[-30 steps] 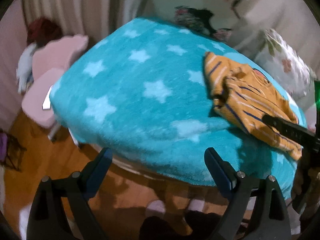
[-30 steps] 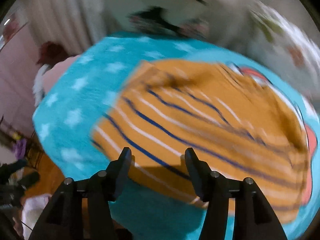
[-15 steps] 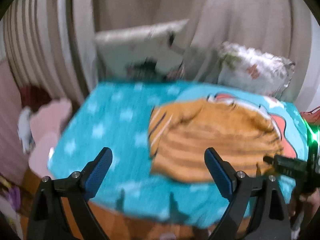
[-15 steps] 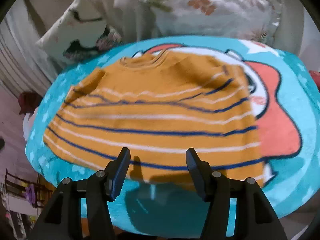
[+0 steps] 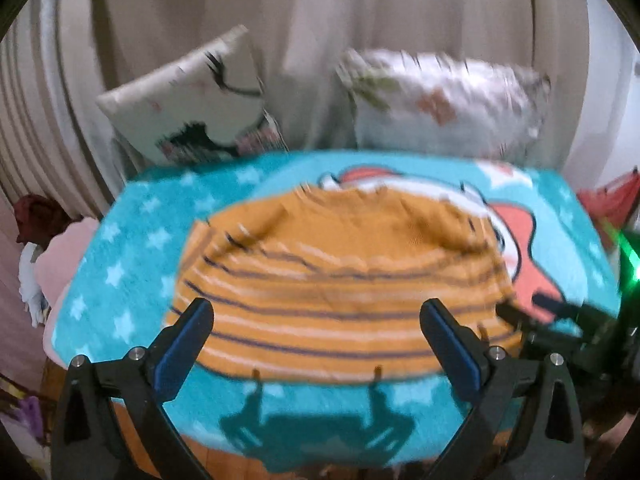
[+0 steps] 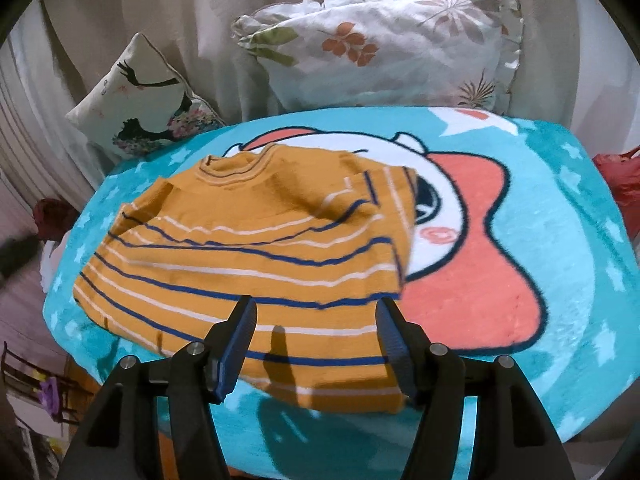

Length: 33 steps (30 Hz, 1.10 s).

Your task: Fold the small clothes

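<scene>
Orange striped shirt [image 6: 256, 264] lies spread on the turquoise star-print blanket [image 6: 560, 208], collar toward the pillows, hem toward the near edge, partly covering the blanket's cartoon figure [image 6: 460, 240]. Right sleeve is folded in over the body. Right gripper [image 6: 314, 334] hovers at the hem, jaws spread, nothing between them. Left gripper [image 5: 316, 336] is also over the near hem, jaws wide apart and empty; that view is blurred. Floral pillow [image 6: 384, 44] and bird-print cushion [image 6: 140, 100] stand behind the blanket against a curtain [image 6: 200, 8].
</scene>
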### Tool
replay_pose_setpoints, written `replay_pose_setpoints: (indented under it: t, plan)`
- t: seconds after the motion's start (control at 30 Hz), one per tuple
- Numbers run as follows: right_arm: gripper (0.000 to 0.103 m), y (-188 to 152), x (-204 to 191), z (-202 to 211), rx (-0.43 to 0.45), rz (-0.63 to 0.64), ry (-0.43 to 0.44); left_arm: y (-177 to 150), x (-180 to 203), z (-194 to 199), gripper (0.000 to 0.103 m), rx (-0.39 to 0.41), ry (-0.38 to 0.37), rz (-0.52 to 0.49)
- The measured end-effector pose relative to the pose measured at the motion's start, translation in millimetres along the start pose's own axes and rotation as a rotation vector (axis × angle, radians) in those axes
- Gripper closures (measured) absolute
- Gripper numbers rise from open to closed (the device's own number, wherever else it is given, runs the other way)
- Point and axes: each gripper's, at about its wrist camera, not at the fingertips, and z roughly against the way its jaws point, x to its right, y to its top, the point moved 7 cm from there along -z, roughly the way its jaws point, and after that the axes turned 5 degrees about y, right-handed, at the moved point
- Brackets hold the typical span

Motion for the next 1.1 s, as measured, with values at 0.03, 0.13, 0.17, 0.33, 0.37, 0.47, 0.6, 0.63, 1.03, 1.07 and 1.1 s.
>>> replay_pose_setpoints:
  t: [0.03,0.13,0.17,0.33,0.37,0.47,0.6,0.63,1.03,1.07,1.1]
  plan:
    - [0.034,-0.2,1.6,0.5,0.000,0.007,-0.002,-5.4,5.6,-1.8,0.000,-0.012,0.007,-0.010]
    - [0.034,-0.8,7.7,0.0,-0.003,0.021,-0.009,-11.5,22.7,-2.3,0.000,-0.026,0.029,-0.050]
    - [0.034,-1.4,9.7,-0.9,-0.007,0.022,-0.007,-11.9,26.7,-0.4,0.001,-0.023,0.036,-0.061]
    - [0.034,-3.8,16.7,-2.7,-0.021,0.018,0.007,-11.6,48.6,4.6,0.000,-0.012,0.049,-0.128]
    - [0.034,-4.1,17.4,-2.9,-0.023,0.020,0.009,-13.0,53.1,4.7,0.001,-0.016,0.051,-0.144]
    - [0.034,-6.7,19.5,-3.1,-0.028,0.022,0.014,-17.0,62.9,2.2,0.001,-0.035,0.043,-0.169]
    - [0.033,-9.9,22.8,-0.9,-0.032,0.027,0.015,-21.4,74.6,4.0,0.001,-0.039,0.031,-0.191]
    - [0.032,-10.1,23.7,0.0,-0.031,0.027,0.013,-21.7,76.9,4.9,0.001,-0.037,0.029,-0.194]
    - [0.030,-15.1,38.7,7.5,-0.029,0.008,-0.005,-23.2,93.7,6.5,0.000,-0.044,-0.006,-0.208]
    - [0.030,-14.5,39.0,7.8,-0.029,0.006,-0.005,-22.9,94.1,6.2,0.001,-0.045,-0.008,-0.208]
    - [0.030,-13.9,40.0,8.0,-0.028,0.004,-0.006,-22.6,94.3,6.0,0.001,-0.045,-0.010,-0.208]
